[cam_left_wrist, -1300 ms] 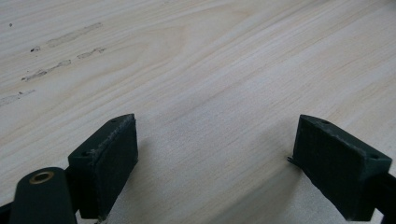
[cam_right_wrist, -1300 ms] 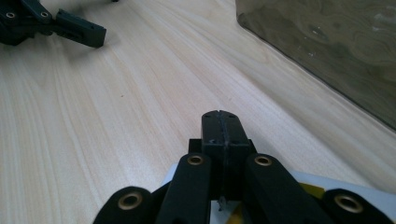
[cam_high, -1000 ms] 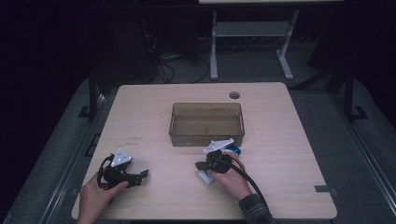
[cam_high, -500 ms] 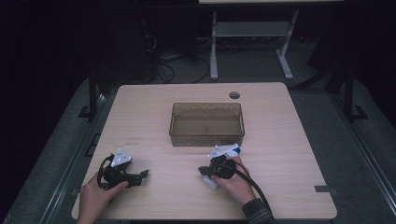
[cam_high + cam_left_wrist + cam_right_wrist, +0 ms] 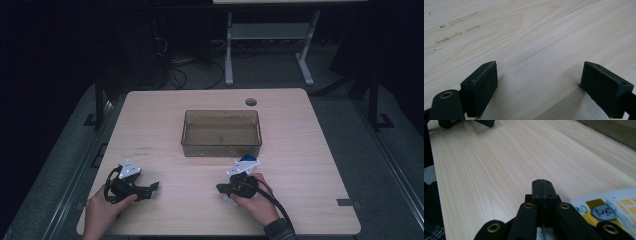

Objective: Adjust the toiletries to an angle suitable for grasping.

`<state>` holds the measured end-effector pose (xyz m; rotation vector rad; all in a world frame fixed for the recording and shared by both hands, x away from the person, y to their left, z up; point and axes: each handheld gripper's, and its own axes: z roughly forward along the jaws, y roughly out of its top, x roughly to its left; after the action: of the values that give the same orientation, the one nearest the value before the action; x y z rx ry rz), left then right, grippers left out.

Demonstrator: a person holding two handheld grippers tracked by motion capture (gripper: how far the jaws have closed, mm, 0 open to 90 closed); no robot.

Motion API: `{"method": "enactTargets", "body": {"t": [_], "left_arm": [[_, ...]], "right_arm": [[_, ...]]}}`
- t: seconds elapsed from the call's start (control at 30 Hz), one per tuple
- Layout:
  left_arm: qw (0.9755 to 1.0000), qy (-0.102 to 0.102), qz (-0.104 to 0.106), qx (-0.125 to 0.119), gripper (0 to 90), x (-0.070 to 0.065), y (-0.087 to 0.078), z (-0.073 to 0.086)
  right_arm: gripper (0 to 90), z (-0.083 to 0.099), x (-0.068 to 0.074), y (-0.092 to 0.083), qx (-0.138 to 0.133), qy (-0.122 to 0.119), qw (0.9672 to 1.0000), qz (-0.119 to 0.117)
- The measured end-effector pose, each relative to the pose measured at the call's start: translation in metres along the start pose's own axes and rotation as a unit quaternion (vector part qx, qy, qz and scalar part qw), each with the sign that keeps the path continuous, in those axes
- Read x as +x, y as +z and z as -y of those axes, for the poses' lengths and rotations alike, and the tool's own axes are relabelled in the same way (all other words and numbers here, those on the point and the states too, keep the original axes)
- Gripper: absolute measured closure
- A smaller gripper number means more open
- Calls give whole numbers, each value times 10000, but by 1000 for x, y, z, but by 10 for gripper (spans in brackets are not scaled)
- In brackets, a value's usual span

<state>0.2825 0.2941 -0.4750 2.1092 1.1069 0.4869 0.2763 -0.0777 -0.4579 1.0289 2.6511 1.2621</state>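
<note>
- While the right gripper (image 5: 541, 185) lies low on the table (image 5: 310, 150) at about five o'clock, its jaws are pressed flat together, and a blue-and-white printed packet (image 5: 609, 207) sits just beside them; whether its edge is pinched between the pads cannot be told.
- From above, the same packet shows as a blue-and-white patch at the gripper's far side, toward twelve o'clock, just short of the bin's near wall.
- At about seven o'clock, the left gripper (image 5: 150, 187) rests on bare wood with its jaws spread wide and nothing between them, its tips pointing toward three o'clock.
- At the table's centre stands a translucent brown bin (image 5: 221, 148), open-topped; nothing can be made out inside it.
- A small dark grommet (image 5: 251, 102) sits toward one o'clock, well apart from both hands.
- Judged from how things lie, the packet is not yet in the bin; lifting it over the near wall and letting go appears to be what is left.
</note>
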Motion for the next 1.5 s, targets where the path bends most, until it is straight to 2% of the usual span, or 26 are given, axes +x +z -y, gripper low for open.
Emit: {"method": "enactTargets", "body": {"t": [0.47,0.7,1.5], "left_arm": [[10000,4,-1,3,128,0,0,0],[10000,0,0,1,128,0,0,0],[10000,-2,-2,-2,129,0,0,0]], "right_arm": [[900,15,4,-14,8,49,10000,64],[900,23,3,-24,-4,151,9998,134],[900,55,-12,-67,-143,465,9976,495]]}}
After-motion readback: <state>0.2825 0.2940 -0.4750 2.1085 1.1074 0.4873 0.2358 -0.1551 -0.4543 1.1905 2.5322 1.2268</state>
